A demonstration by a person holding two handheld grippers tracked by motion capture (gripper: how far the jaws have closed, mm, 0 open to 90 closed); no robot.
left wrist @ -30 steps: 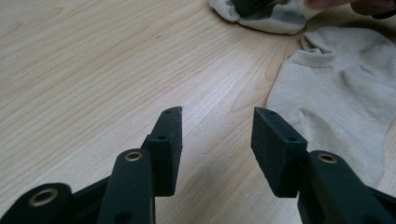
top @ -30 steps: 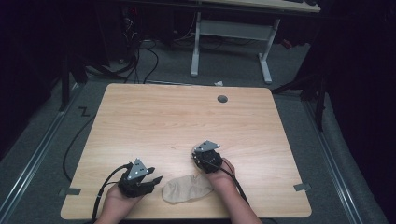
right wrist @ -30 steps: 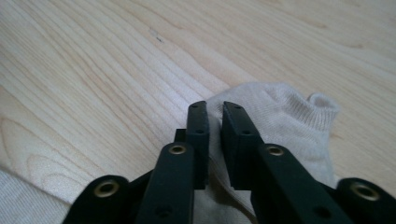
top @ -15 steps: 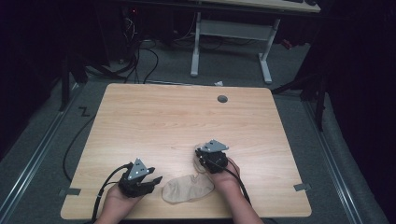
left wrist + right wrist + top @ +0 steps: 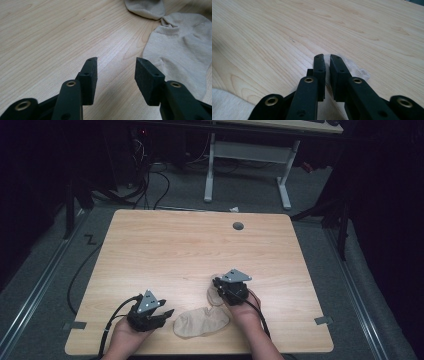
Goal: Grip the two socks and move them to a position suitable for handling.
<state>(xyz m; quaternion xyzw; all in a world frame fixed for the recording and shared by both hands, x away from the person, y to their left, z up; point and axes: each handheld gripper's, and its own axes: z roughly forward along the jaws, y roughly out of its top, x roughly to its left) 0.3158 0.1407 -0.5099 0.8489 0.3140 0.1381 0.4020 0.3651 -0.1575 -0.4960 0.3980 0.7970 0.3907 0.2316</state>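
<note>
Two beige ankle socks lie near the table's front edge. The larger-looking sock (image 5: pixel 200 322) (image 5: pixel 180 50) rests flat just right of my left gripper (image 5: pixel 167 314) (image 5: pixel 116 61), whose jaws stand open over bare wood with nothing between them. The second sock (image 5: pixel 215 293) (image 5: pixel 355 68) is bunched up under my right gripper (image 5: pixel 217 286) (image 5: pixel 327 58), whose jaws are shut on a fold of its fabric. Part of this sock (image 5: pixel 146 7) also appears at the top of the left gripper view. The flat sock's edge (image 5: pixel 227 105) shows at the lower left of the right gripper view.
The wooden table (image 5: pixel 190 250) has a round cable hole (image 5: pixel 238 226) near its far edge. Tape tabs mark the front corners (image 5: pixel 323 320). Behind the table stand a white desk frame (image 5: pixel 250 155) and cables on the grey floor.
My right gripper has shifted right and a little up, drawing the second sock away from the flat one. The left gripper has stayed put.
</note>
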